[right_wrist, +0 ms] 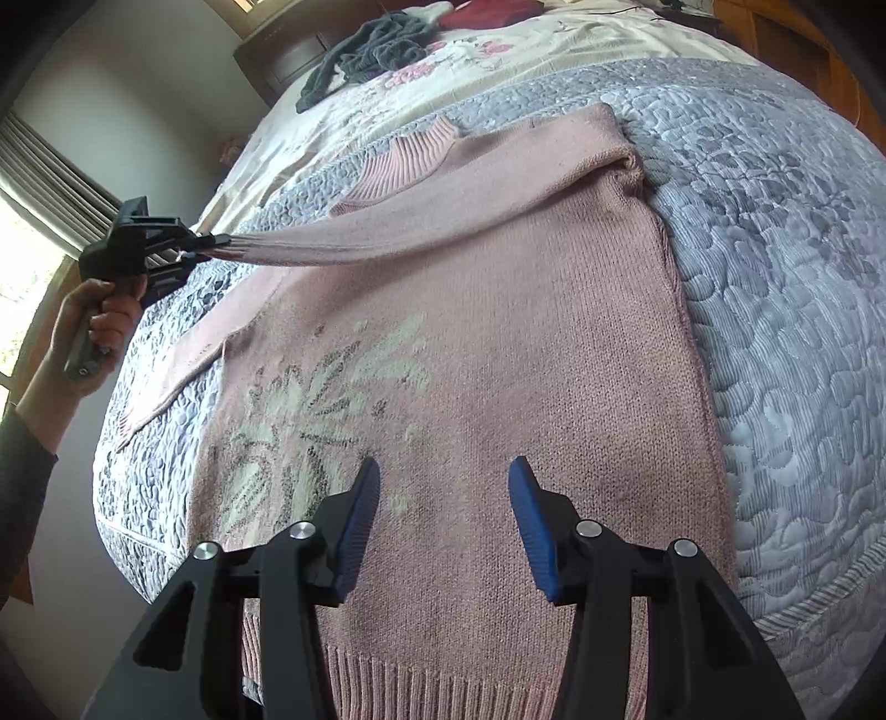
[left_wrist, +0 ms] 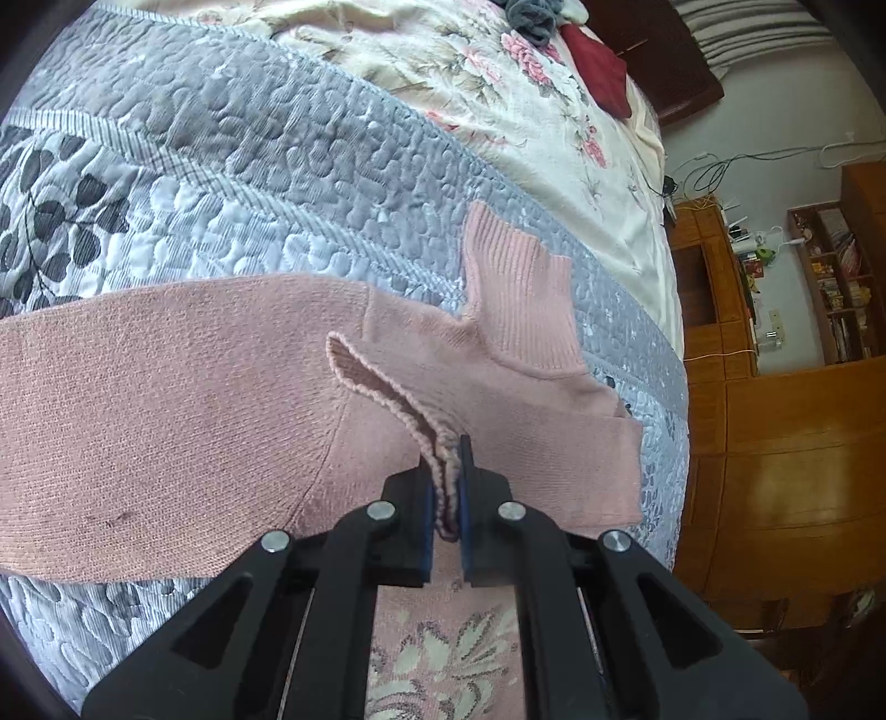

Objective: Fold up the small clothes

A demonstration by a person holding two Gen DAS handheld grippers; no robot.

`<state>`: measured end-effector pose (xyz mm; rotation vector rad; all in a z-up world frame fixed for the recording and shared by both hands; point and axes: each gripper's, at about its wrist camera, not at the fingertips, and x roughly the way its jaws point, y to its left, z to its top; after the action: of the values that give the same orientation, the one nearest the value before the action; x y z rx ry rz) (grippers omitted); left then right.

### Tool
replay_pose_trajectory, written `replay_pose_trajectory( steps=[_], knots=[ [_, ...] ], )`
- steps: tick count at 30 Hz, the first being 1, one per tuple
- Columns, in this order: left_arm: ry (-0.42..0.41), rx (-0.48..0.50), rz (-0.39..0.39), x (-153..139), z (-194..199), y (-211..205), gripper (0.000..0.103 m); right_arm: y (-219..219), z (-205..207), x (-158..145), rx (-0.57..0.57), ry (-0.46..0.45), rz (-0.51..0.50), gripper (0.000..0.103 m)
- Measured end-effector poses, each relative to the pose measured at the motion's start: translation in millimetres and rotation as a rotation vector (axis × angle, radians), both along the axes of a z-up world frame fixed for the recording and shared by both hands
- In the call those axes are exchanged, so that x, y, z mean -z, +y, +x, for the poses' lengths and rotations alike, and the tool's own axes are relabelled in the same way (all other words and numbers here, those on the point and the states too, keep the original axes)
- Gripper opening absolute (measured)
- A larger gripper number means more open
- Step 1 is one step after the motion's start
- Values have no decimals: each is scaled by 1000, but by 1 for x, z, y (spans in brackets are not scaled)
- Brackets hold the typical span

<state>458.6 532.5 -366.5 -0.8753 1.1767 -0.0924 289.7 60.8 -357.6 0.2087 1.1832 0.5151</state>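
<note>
A pink knit sweater [right_wrist: 498,343] with a pale flower pattern lies flat on a grey-blue quilted bedspread [right_wrist: 786,288]. My left gripper [left_wrist: 449,471] is shut on the cuff of one sleeve [left_wrist: 382,382], holding it lifted across the sweater's chest near the ribbed collar [left_wrist: 520,299]. From the right wrist view that sleeve [right_wrist: 387,238] stretches taut to the left gripper [right_wrist: 213,246], held by a hand [right_wrist: 105,327]. My right gripper [right_wrist: 443,498] hovers open above the sweater's lower body, nothing between its blue-padded fingers [right_wrist: 531,515].
A floral cream blanket [left_wrist: 498,72] covers the far bed, with a dark grey garment [right_wrist: 376,44] and a red one [left_wrist: 601,72] on it. Wooden cabinets and shelves [left_wrist: 775,387] stand beyond the bed's edge. A window with blinds [right_wrist: 50,183] is on the other side.
</note>
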Motion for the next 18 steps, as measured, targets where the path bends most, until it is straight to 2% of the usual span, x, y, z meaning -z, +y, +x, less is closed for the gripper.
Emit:
replay_pose_trajectory(
  steps=[6,10,12,13,14,15,16,17,18],
  knots=[
    [81,-20,36,49,-6,10,5,4,2,-2,-12,-2,-7,49],
    [116,0,62,65,-14,10,5,4,3,-4,-9,-5,-9,49],
    [144,9,95,67,-18,10,11,4,3,-5,-7,-4,-8,49],
    [149,-14,142,62,-22,12,17,3,3,-5,-6,-4,-5,49],
    [143,-45,201,52,-25,15,19,3,3,-6,-6,-5,-3,50],
    [104,-75,226,39,-29,17,24,4,2,-7,-8,-7,-1,50],
    [52,-102,210,26,-33,19,36,5,1,-7,-9,-8,2,49],
    [3,-121,173,16,-34,18,43,6,0,-8,-12,-7,5,49],
    [-37,-119,128,11,-33,15,44,8,-1,-8,-16,-5,7,49]
  ],
)
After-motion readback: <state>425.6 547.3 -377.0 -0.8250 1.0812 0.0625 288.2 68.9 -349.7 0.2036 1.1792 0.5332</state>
